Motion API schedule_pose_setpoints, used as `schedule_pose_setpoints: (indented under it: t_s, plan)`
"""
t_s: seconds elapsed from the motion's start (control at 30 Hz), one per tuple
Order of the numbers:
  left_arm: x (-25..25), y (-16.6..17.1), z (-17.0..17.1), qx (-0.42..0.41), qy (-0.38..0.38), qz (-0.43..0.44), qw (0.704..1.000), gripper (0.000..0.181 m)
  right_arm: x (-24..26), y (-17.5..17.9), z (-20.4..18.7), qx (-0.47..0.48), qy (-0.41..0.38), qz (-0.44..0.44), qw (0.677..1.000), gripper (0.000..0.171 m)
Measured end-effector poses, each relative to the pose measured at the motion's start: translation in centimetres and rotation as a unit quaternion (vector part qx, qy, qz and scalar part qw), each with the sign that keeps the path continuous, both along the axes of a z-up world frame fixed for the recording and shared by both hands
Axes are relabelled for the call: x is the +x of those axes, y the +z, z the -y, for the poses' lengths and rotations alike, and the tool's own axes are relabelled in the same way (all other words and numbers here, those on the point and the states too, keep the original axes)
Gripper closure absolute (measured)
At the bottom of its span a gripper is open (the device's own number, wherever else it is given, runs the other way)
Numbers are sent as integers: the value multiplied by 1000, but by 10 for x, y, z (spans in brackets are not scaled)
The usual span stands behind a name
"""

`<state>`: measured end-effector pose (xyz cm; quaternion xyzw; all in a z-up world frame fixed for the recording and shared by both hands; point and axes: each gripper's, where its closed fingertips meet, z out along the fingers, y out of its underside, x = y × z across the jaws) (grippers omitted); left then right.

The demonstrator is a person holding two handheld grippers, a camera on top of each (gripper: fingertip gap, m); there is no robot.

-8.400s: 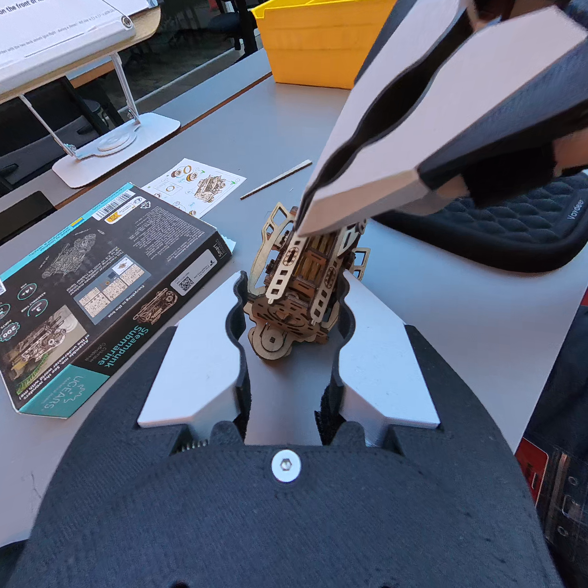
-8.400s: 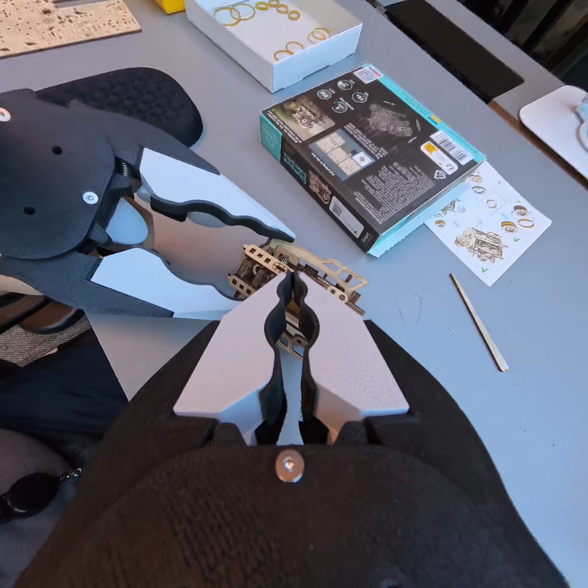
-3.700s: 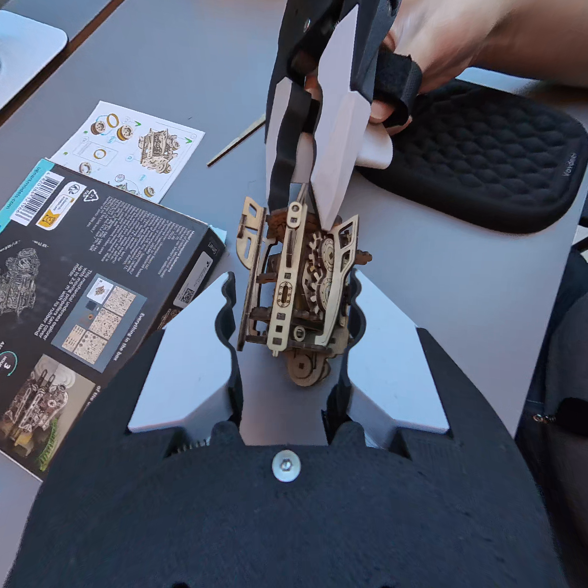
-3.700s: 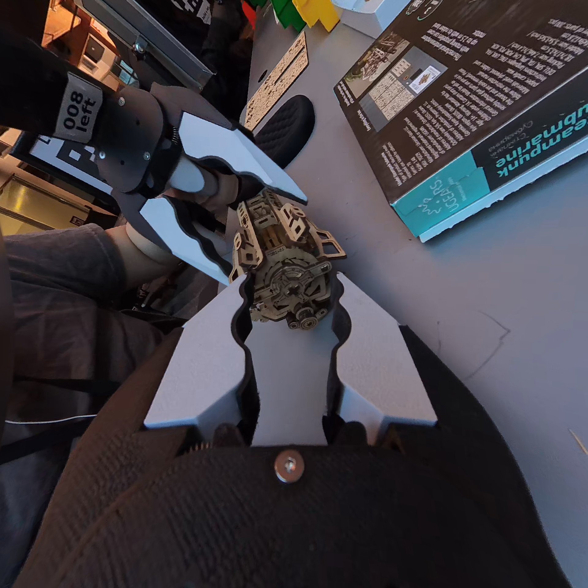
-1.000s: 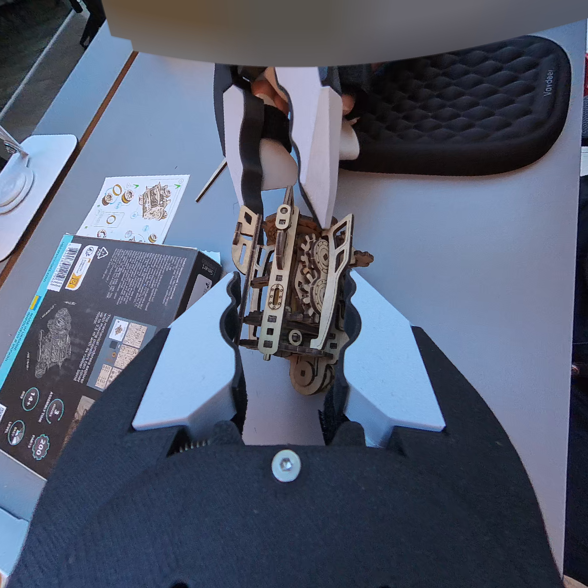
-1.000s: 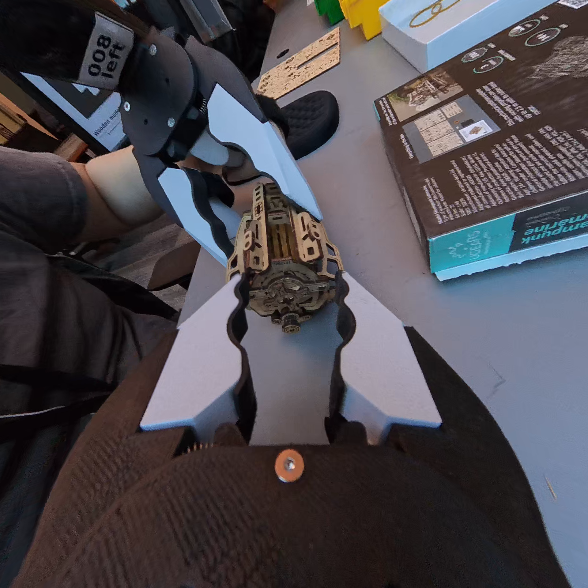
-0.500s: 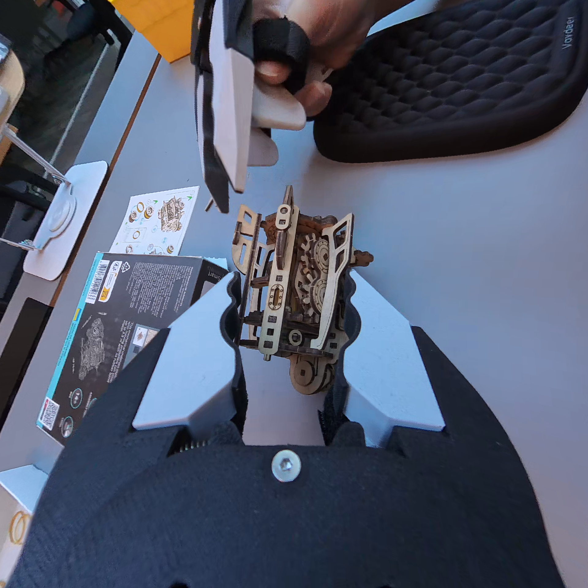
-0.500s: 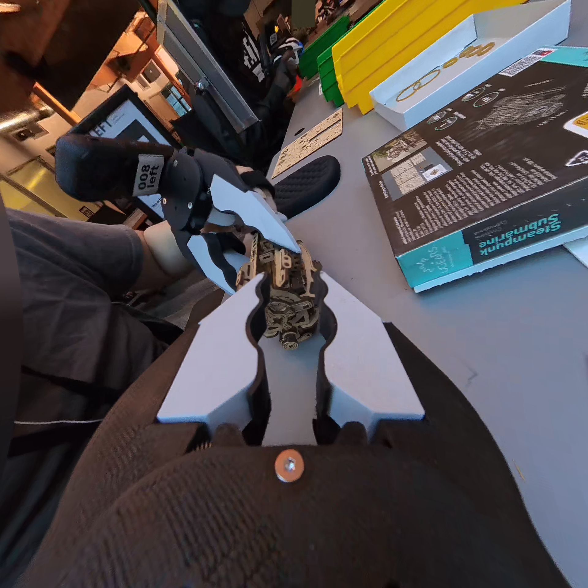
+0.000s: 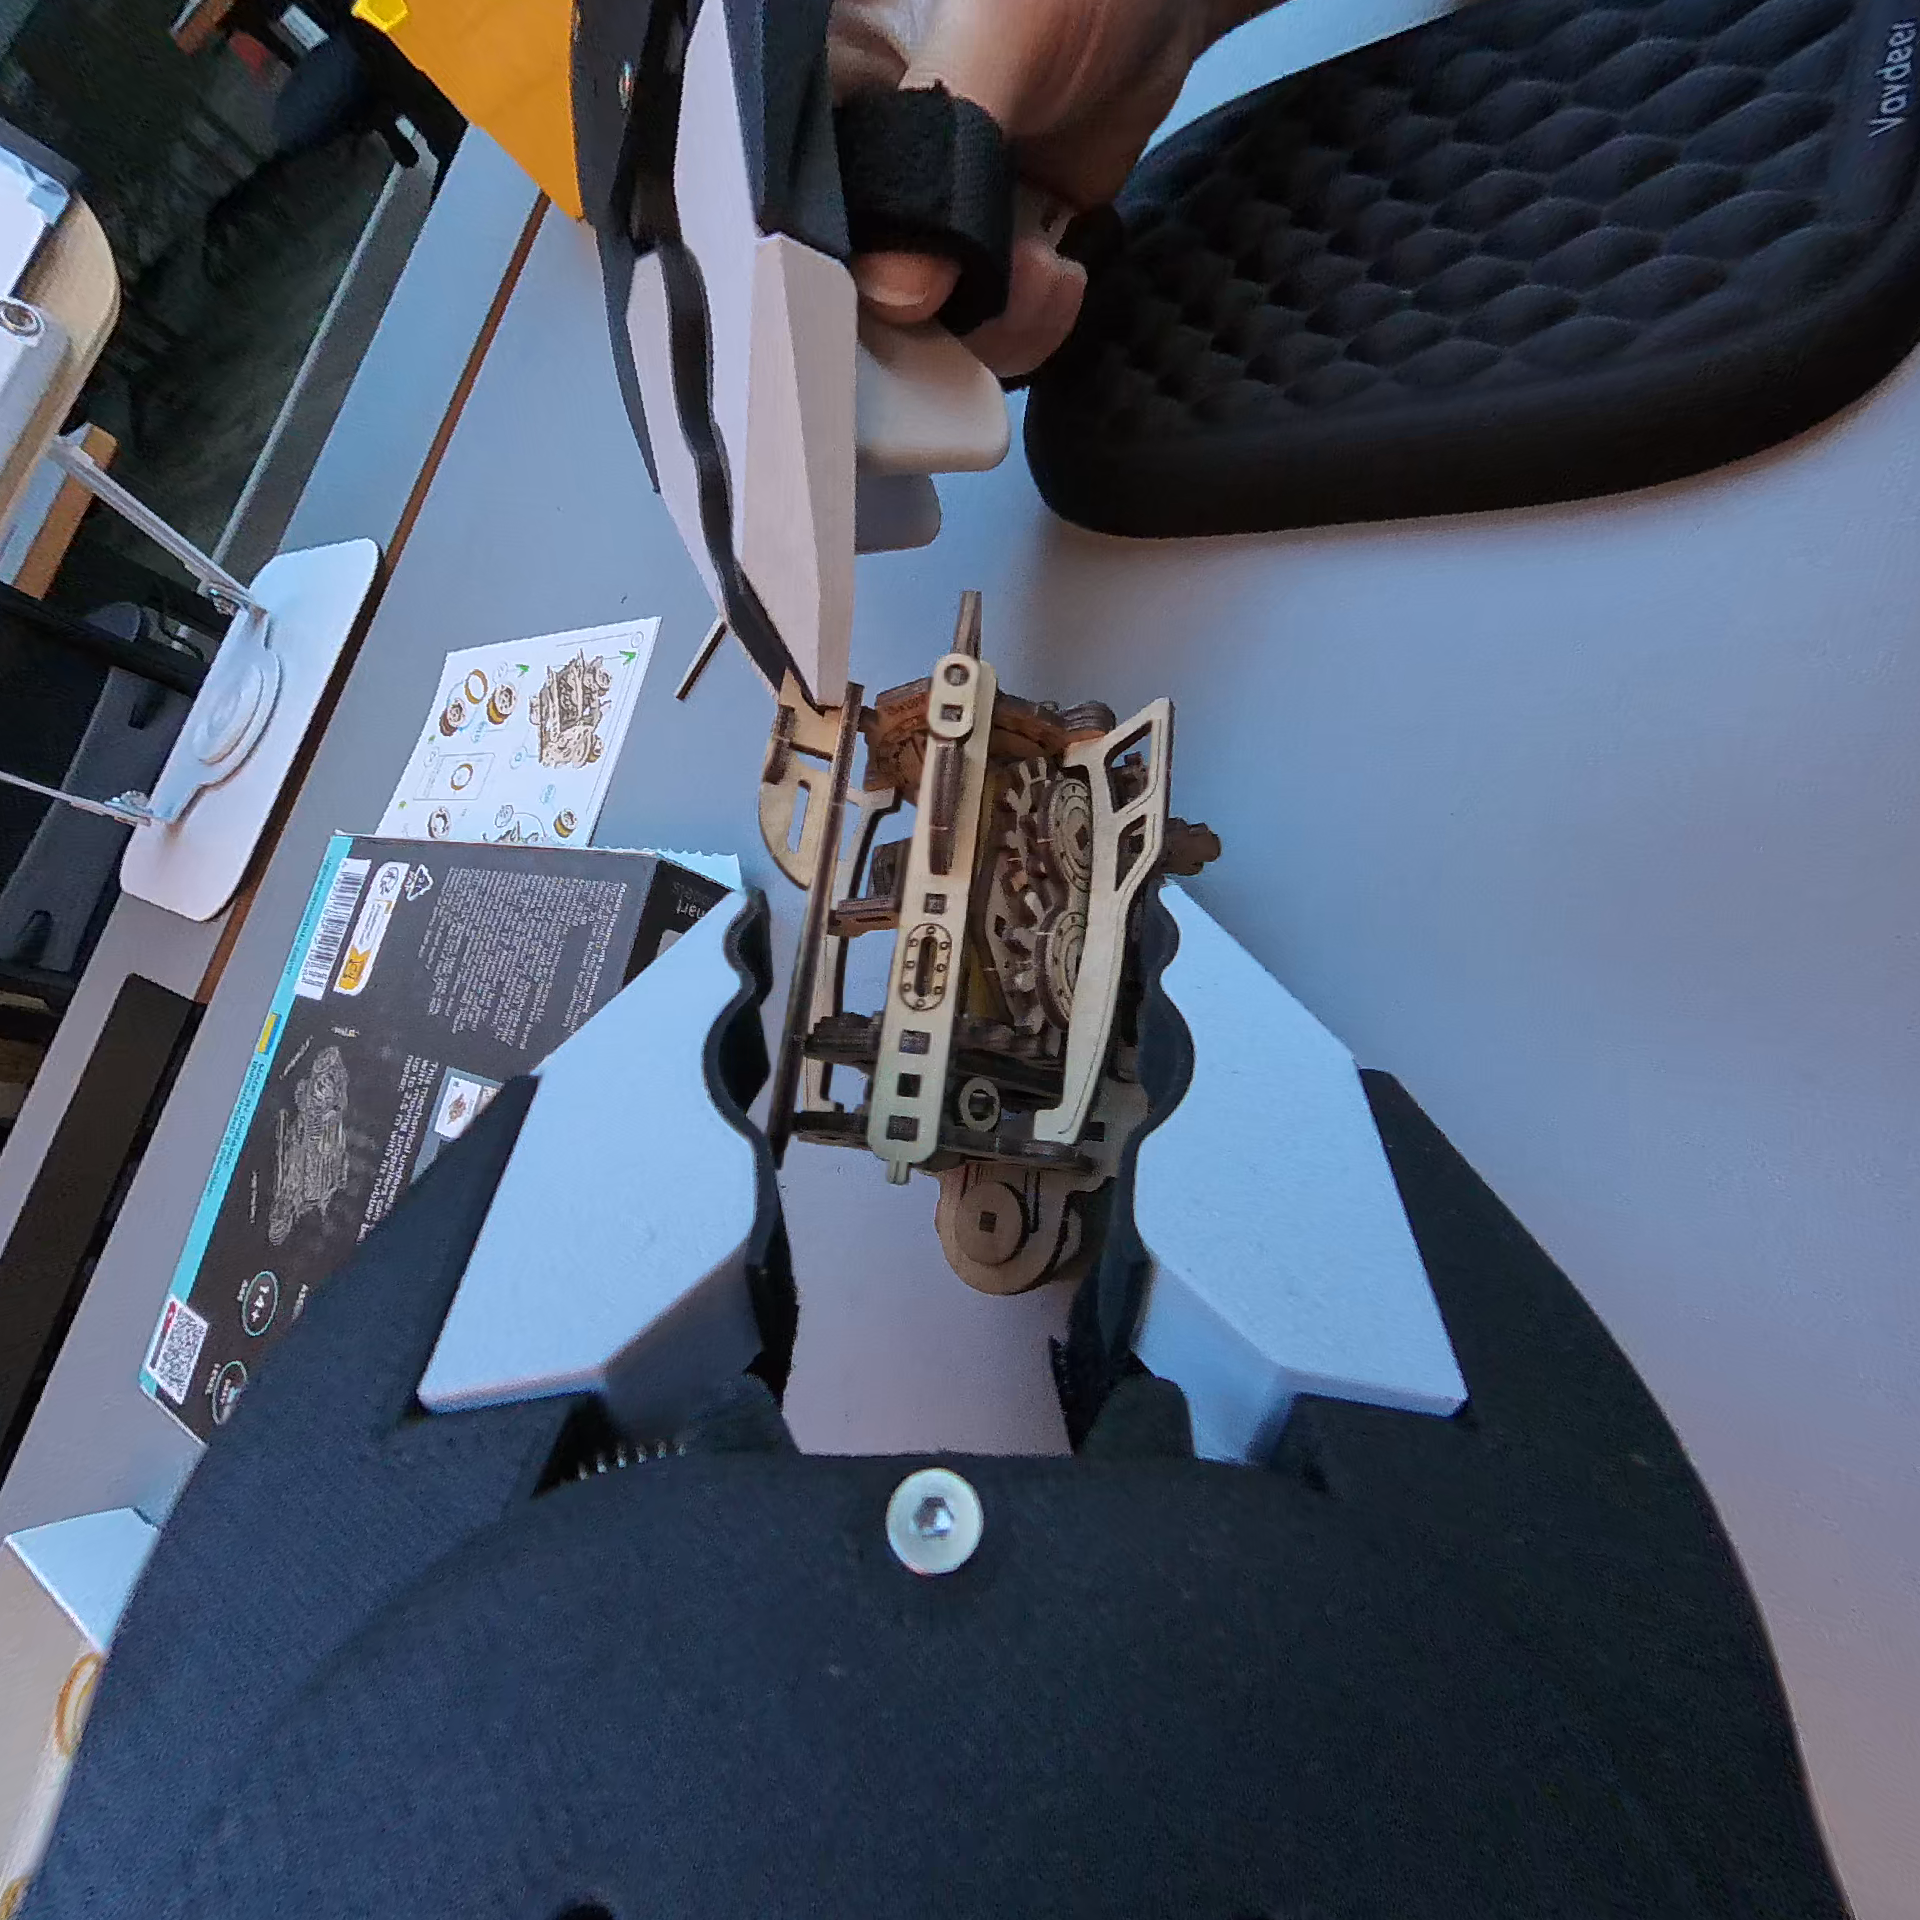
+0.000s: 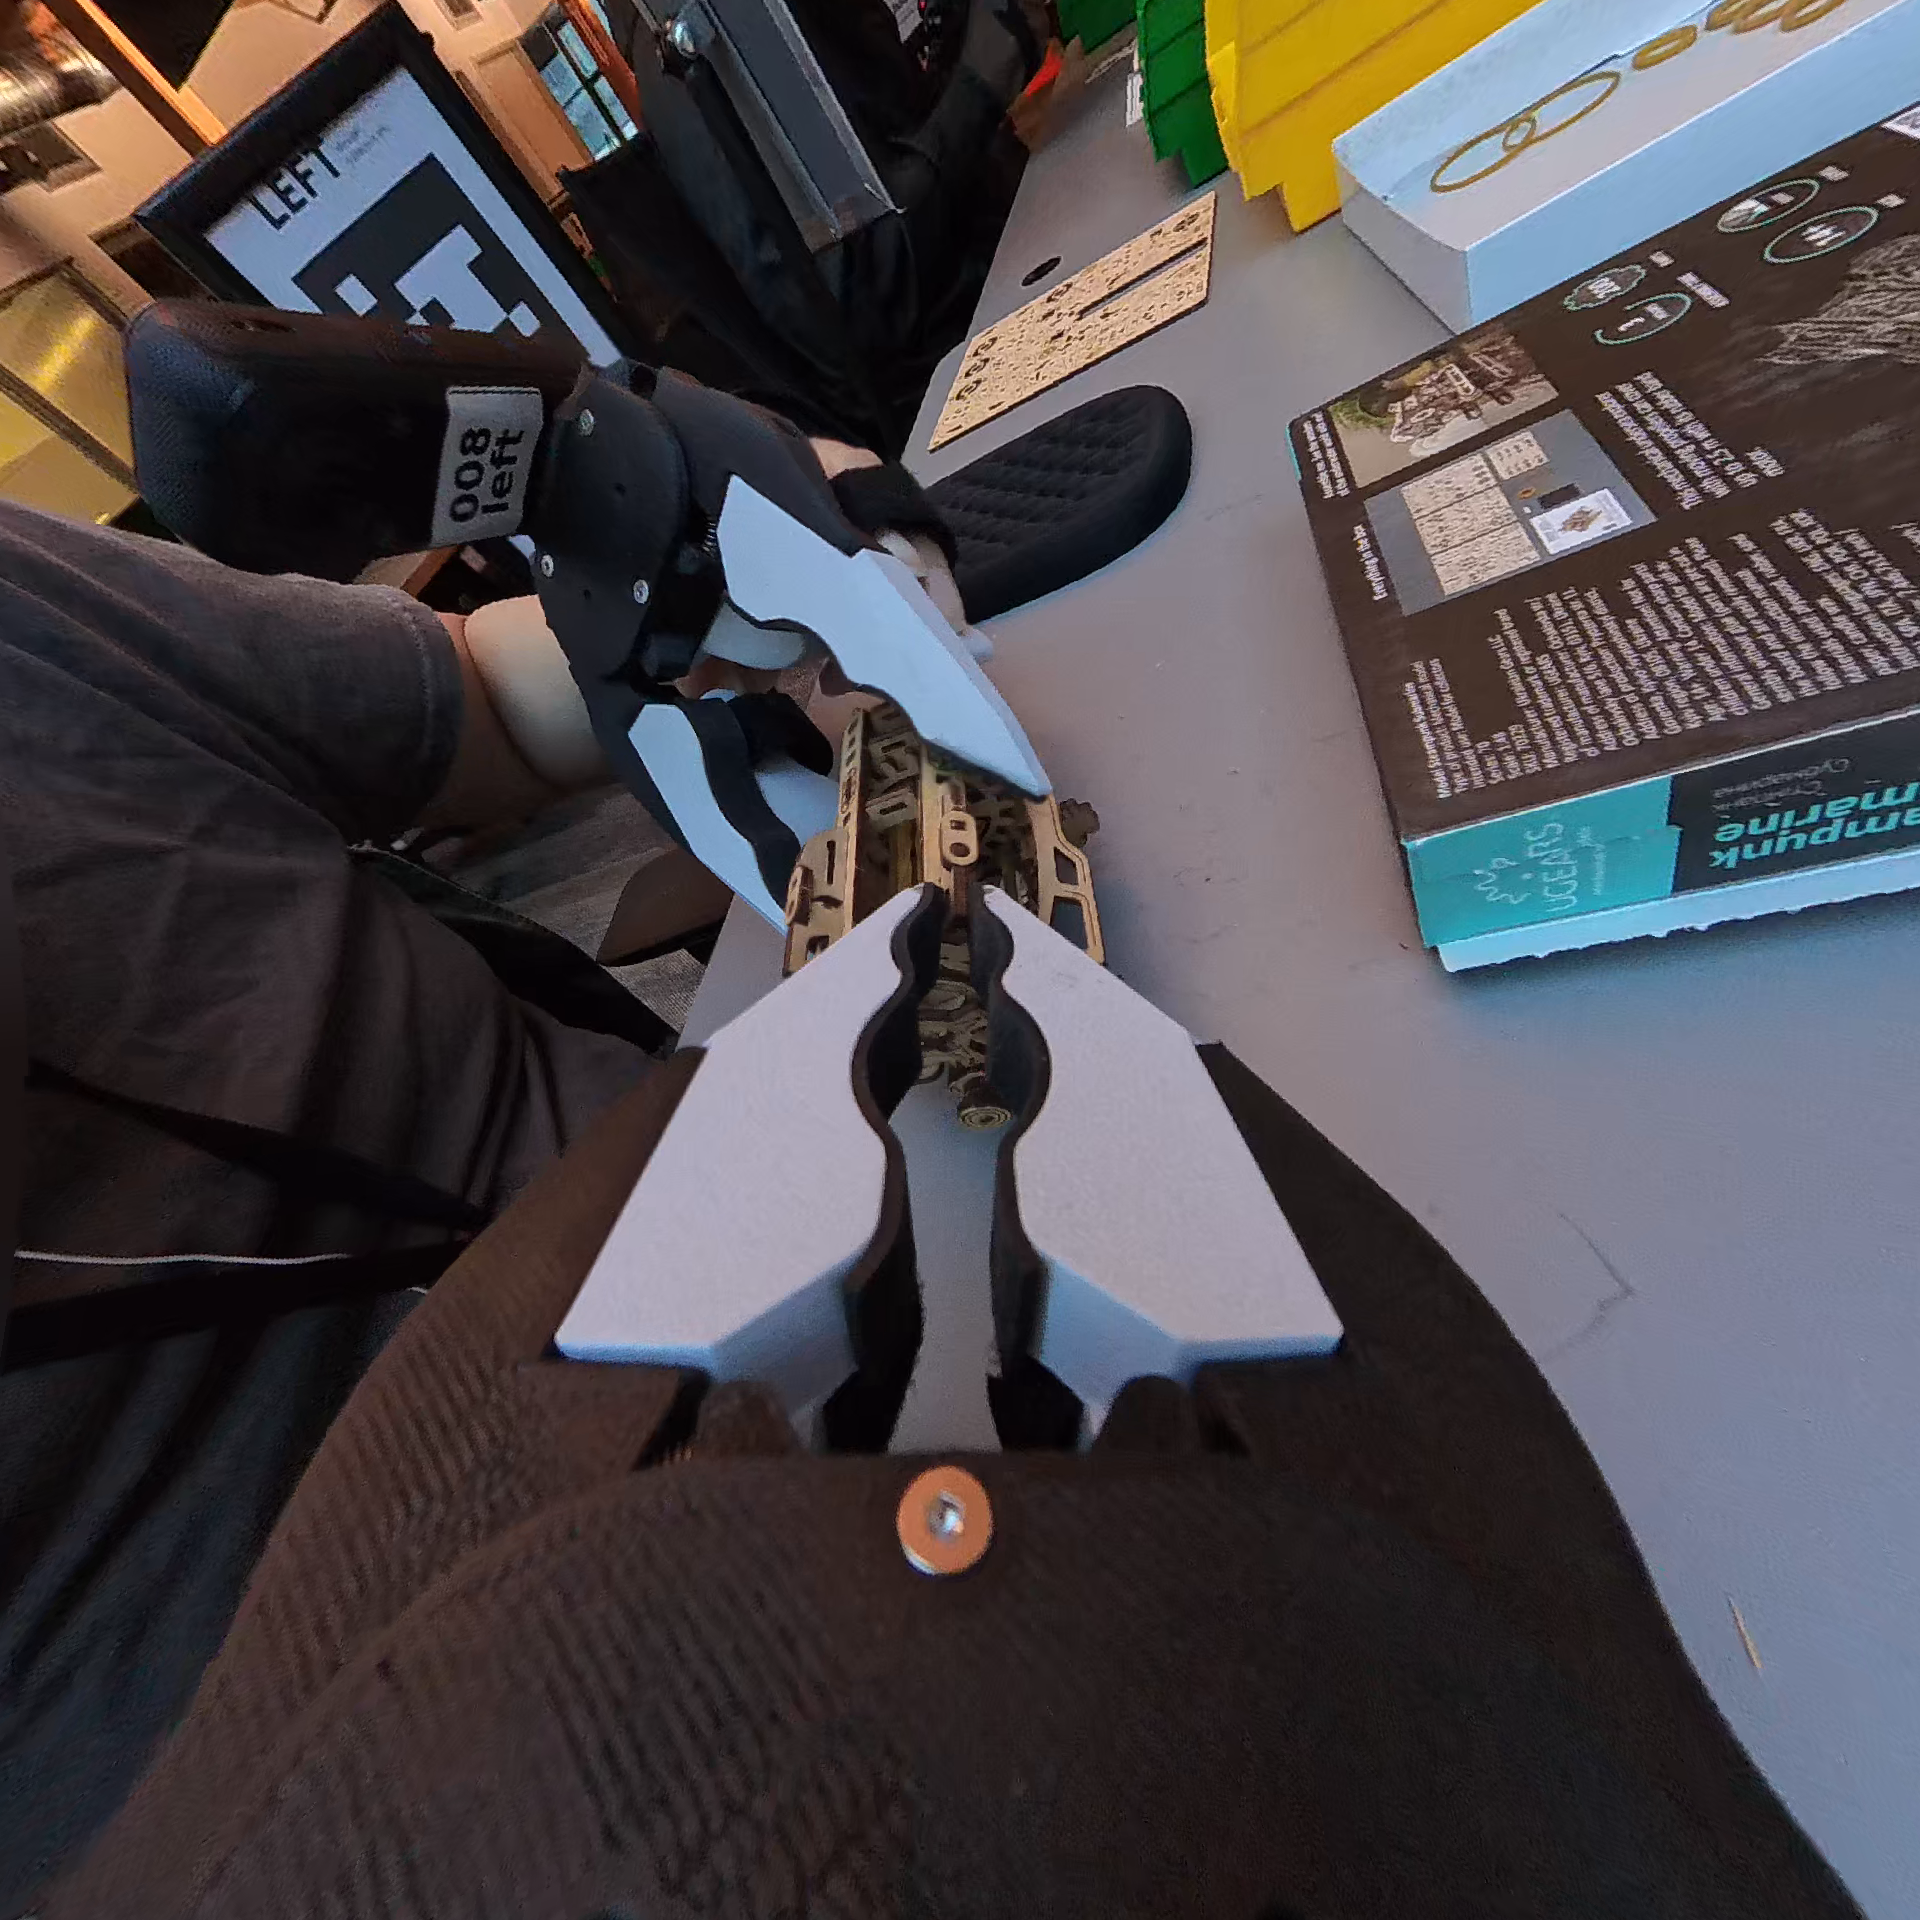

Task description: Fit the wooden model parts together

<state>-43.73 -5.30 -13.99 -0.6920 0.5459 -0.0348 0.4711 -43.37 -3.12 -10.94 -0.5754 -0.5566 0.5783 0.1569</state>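
The wooden model (image 9: 966, 935), a laser-cut body with gears inside, is held off the grey table (image 9: 1507, 831) between the fingers of my left gripper (image 9: 954, 899), which is shut on its two sides. My right gripper (image 9: 810, 696) comes down from above with its jaws closed and pinches the top of the model's left side panel. In the right wrist view my right gripper (image 10: 956, 899) is closed on a thin wooden edge of the model (image 10: 914, 821). The left gripper (image 10: 904, 847) clamps the model from behind it.
A black kit box (image 9: 416, 1039) lies left of the model, with an instruction sheet (image 9: 530, 727) and a thin wooden stick (image 9: 701, 665) beyond it. A black padded rest (image 9: 1507, 260) lies at the back right. A yellow bin (image 10: 1351, 94), a white box (image 10: 1610, 135) and a wooden parts sheet (image 10: 1091, 312) stand farther off. The grippers' ends are close to 4 cm from one another. From either gripper's tips it is about 15 cm to the black padded rest (image 9: 1507, 260).
My right gripper let go of the model's end, closed, lifted off to the upper left, then came down and pinched the left side panel. My left gripper has kept its hold.
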Motion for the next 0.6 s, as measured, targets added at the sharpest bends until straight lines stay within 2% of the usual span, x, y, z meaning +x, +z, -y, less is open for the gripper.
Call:
schedule_pose_setpoints:
  t_s: [0.33,0.6]
  plan:
    - [4,-4,3,-4,-7,-3,1000,116,4,1,5,114,8,-17,993,168]
    - [6,-4,3,1,-10,-8,1000,116,7,0,5,96,38,38,994,168]
